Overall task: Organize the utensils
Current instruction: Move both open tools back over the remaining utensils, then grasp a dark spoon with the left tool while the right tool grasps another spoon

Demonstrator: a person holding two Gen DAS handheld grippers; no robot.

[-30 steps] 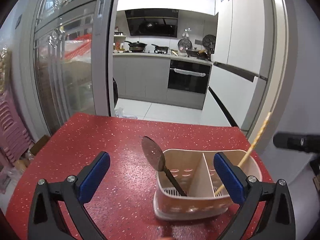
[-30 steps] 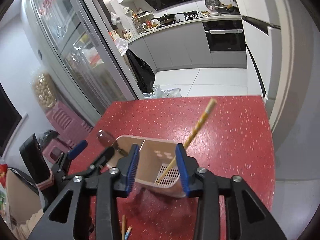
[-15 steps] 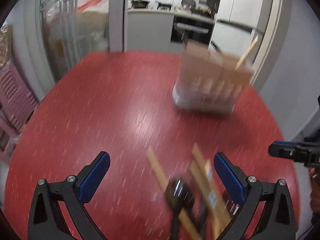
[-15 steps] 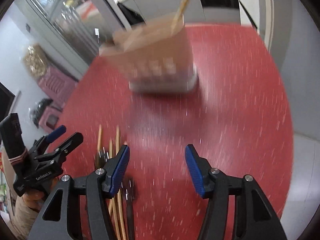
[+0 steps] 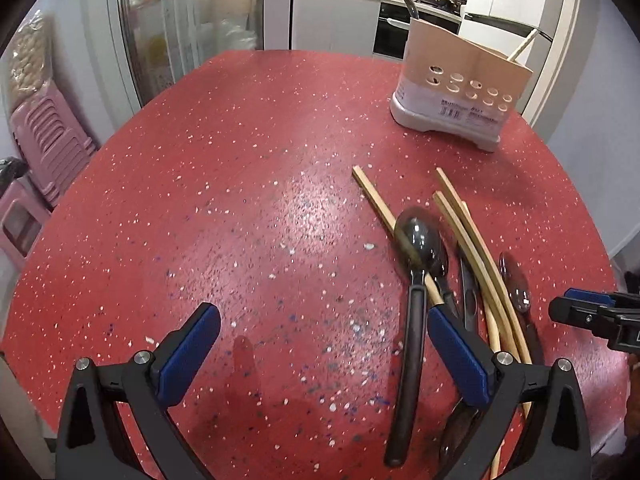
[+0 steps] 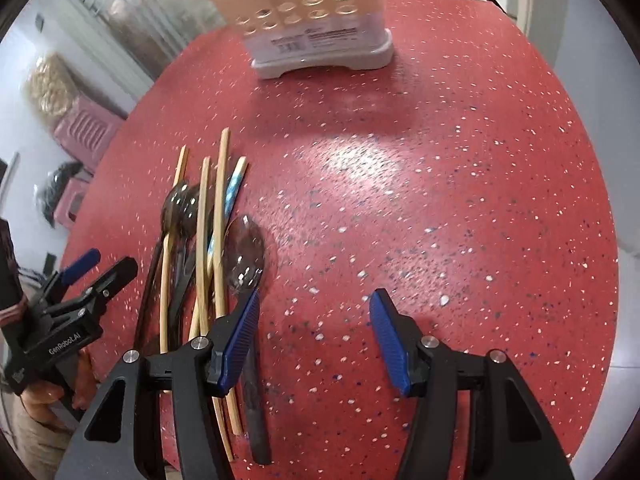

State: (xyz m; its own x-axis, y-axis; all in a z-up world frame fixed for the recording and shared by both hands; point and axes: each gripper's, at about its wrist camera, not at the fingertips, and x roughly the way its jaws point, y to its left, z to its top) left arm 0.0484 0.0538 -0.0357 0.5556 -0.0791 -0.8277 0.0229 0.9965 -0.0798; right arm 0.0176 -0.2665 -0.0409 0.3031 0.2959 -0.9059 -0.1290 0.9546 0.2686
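Observation:
A beige utensil holder (image 5: 460, 84) stands at the far right of the red table (image 5: 240, 200), with a spoon and a chopstick in it; it also shows in the right wrist view (image 6: 316, 20). A pile of dark spoons (image 5: 420, 244) and wooden chopsticks (image 5: 472, 240) lies at the near right. In the right wrist view the spoons (image 6: 244, 256) and chopsticks (image 6: 218, 216) lie left of centre. My left gripper (image 5: 320, 356) is open and empty, low over the table just left of the pile. My right gripper (image 6: 316, 336) is open and empty, just right of the pile.
Pink plastic stools (image 5: 44, 140) stand left of the table. A glass cabinet (image 5: 188, 20) and a kitchen counter with an oven (image 5: 360, 12) are behind. The table's rounded edge runs along the right (image 6: 600, 240).
Both grippers have pulled back from the holder and dropped low toward the near side. The pile of spoons and chopsticks has come into view close to both grippers.

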